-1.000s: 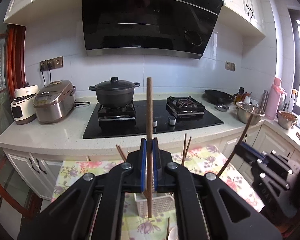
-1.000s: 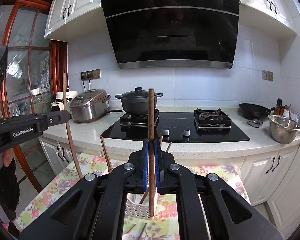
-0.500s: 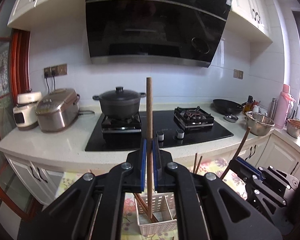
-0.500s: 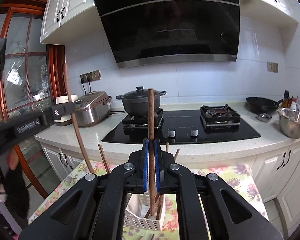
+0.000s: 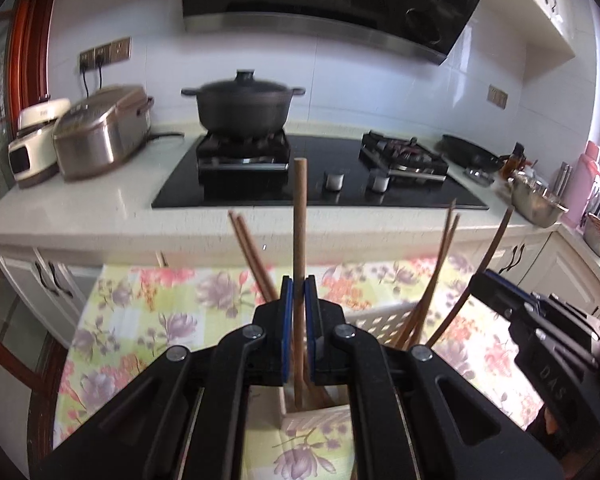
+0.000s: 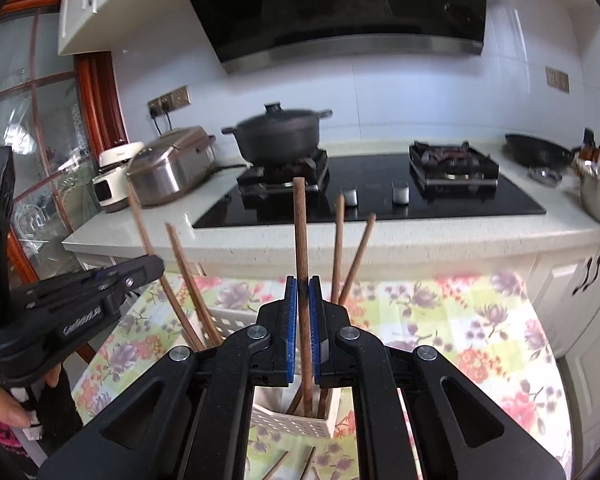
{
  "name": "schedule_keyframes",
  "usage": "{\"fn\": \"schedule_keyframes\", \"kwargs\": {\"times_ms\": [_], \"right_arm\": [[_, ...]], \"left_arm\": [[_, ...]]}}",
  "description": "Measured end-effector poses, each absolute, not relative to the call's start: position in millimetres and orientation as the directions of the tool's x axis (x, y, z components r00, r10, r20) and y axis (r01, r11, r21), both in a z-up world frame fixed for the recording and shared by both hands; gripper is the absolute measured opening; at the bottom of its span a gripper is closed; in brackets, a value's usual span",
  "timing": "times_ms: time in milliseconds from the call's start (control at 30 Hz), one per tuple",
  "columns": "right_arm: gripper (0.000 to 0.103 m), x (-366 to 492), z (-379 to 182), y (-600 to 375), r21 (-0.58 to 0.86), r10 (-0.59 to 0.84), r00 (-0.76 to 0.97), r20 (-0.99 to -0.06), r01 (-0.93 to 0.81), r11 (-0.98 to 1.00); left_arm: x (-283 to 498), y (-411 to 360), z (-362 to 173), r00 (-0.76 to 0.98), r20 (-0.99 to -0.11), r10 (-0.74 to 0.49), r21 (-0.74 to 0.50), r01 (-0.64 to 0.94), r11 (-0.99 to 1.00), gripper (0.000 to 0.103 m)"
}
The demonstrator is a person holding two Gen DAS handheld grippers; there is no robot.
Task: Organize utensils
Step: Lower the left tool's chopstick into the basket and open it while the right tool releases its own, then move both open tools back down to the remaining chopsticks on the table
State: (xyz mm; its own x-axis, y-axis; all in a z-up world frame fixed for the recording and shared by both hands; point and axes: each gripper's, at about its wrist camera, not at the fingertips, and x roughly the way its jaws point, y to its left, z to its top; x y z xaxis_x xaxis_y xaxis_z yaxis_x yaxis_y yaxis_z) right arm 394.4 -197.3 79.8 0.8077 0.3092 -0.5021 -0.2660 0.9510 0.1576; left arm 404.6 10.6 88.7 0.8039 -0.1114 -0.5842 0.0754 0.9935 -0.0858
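- Your left gripper [image 5: 299, 312] is clamped on an upright wooden chopstick [image 5: 299, 216], whose lower tip hangs inside the white slotted holder [image 5: 374, 318] on the floral tablecloth [image 5: 148, 300].
- Your right gripper [image 6: 302, 312] has its own chopstick [image 6: 300, 232] between jaws that are just starting to part, tip down in the same holder [image 6: 288, 420].
- Step in hand: dropping both sticks in among those already standing there.
- Next, let go fully, then fetch the loose chopsticks [image 6: 278, 466] lying on the cloth.

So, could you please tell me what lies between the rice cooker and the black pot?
Bare countertop, crossed by the rice cooker's black cord, then the hob's left edge; the left wrist view shows it.
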Motion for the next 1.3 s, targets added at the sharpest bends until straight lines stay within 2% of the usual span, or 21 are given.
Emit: {"fn": "schedule_keyframes", "kwargs": {"times_ms": [67, 100, 133, 200, 333, 500, 800, 1300], "right_arm": [[0.012, 396, 75, -198, 0.153, 0.300, 0.808, -0.507, -0.258, 0.954], [0.016, 396, 73, -199, 0.155, 0.299, 0.808, -0.507, -0.256, 0.954], [0.026, 395, 72, -201, 0.158, 0.300, 0.809, -0.505, -0.255, 0.954], [0.041, 389, 71, -207, 0.175, 0.305, 0.817, -0.490, -0.250, 0.952], [0.041, 370, 66, -221, 0.190, 0.295, 0.834, -0.467, -0.231, 0.954], [0.041, 343, 46, -234, 0.210, 0.293, 0.833, -0.469, -0.217, 0.953], [0.041, 301, -1, -237, 0.231, 0.285, 0.803, -0.523, -0.189, 0.955], [0.041, 277, -71, -224, 0.192, 0.249, 0.703, -0.666, -0.161, 0.968]], "left_arm": [[405, 15, 81, 0.803, -0.588, -0.097, -0.084, 0.059, 0.995, 0.007], [405, 18, 76, 0.802, -0.591, -0.094, -0.086, 0.053, 0.995, 0.013], [405, 21, 74, 0.802, -0.591, -0.090, -0.089, 0.046, 0.995, 0.019], [400, 29, 70, 0.810, -0.583, -0.064, -0.093, 0.012, 0.996, 0.057], [381, 39, 62, 0.831, -0.555, -0.012, -0.073, -0.035, 0.997, 0.066], [349, 47, 44, 0.844, -0.533, 0.063, -0.019, -0.086, 0.996, 0.083], [293, 47, 11, 0.835, -0.542, 0.093, 0.020, -0.098, 0.995, 0.091], [233, 48, -57, 0.779, -0.623, 0.073, 0.006, -0.088, 0.996, 0.092]]}}
